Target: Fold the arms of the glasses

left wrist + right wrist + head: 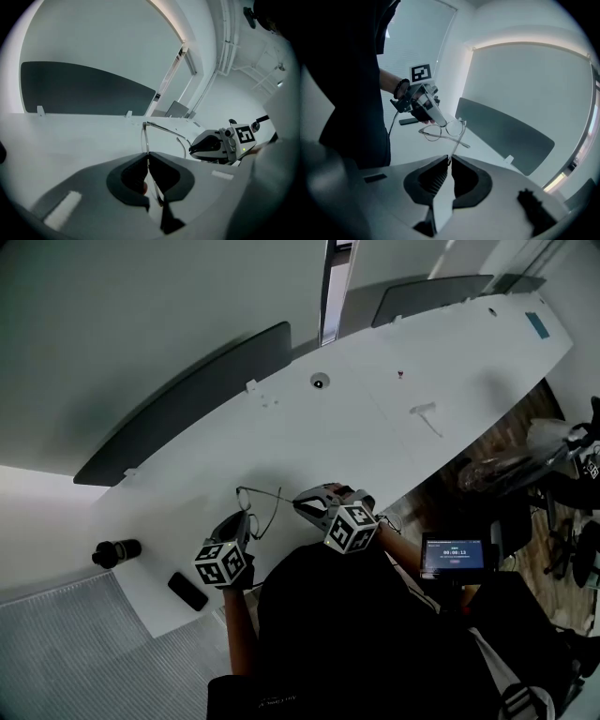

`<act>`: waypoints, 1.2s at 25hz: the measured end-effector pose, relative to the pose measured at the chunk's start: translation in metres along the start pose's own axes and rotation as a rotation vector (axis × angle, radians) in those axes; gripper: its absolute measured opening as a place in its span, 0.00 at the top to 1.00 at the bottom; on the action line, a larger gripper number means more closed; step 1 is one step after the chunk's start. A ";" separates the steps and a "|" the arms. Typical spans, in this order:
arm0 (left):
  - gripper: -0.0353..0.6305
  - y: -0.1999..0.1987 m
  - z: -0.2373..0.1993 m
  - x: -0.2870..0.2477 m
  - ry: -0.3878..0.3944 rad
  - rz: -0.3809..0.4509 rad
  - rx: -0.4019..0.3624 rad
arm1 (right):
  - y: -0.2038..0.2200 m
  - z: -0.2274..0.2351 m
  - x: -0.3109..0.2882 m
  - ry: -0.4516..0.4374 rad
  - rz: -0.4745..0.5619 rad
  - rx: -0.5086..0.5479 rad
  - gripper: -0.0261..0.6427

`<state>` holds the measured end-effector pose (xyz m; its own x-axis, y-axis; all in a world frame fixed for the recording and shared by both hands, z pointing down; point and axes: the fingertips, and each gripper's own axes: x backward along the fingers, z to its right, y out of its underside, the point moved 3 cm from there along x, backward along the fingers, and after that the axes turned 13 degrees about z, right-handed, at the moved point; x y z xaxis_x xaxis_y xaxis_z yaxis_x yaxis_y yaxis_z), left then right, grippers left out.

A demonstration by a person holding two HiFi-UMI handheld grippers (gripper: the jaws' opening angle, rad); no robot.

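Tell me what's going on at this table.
A person stands at a long white table with a two-jaw gripper in each hand, working on a pair of thin-rimmed glasses. The left gripper is shut on the front of the frame and holds it up off the table. The right gripper pinches the tip of one arm, which sticks out from the frame, not yet folded in.

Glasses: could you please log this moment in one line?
thin wire-framed glasses; left gripper shut on frame; right gripper shut on unfolded arm
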<state>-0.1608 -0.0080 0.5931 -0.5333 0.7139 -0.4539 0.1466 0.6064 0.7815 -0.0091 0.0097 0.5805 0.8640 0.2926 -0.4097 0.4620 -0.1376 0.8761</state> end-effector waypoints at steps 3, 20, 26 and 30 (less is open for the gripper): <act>0.91 0.005 -0.001 -0.001 0.011 -0.019 -0.038 | 0.003 -0.002 0.003 0.000 -0.004 0.014 0.92; 0.92 0.019 -0.003 0.010 0.048 -0.110 -0.457 | 0.015 0.001 0.014 0.016 -0.050 0.017 0.92; 0.91 0.025 -0.005 0.010 0.103 -0.112 -0.496 | 0.020 0.001 0.010 0.009 -0.064 0.014 0.92; 0.91 0.020 -0.002 0.014 0.145 -0.050 -0.456 | 0.018 -0.002 0.012 0.012 -0.049 0.029 0.92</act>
<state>-0.1672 0.0135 0.6038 -0.6455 0.6123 -0.4565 -0.2451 0.4000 0.8832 0.0088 0.0127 0.5915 0.8377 0.3114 -0.4487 0.5095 -0.1497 0.8473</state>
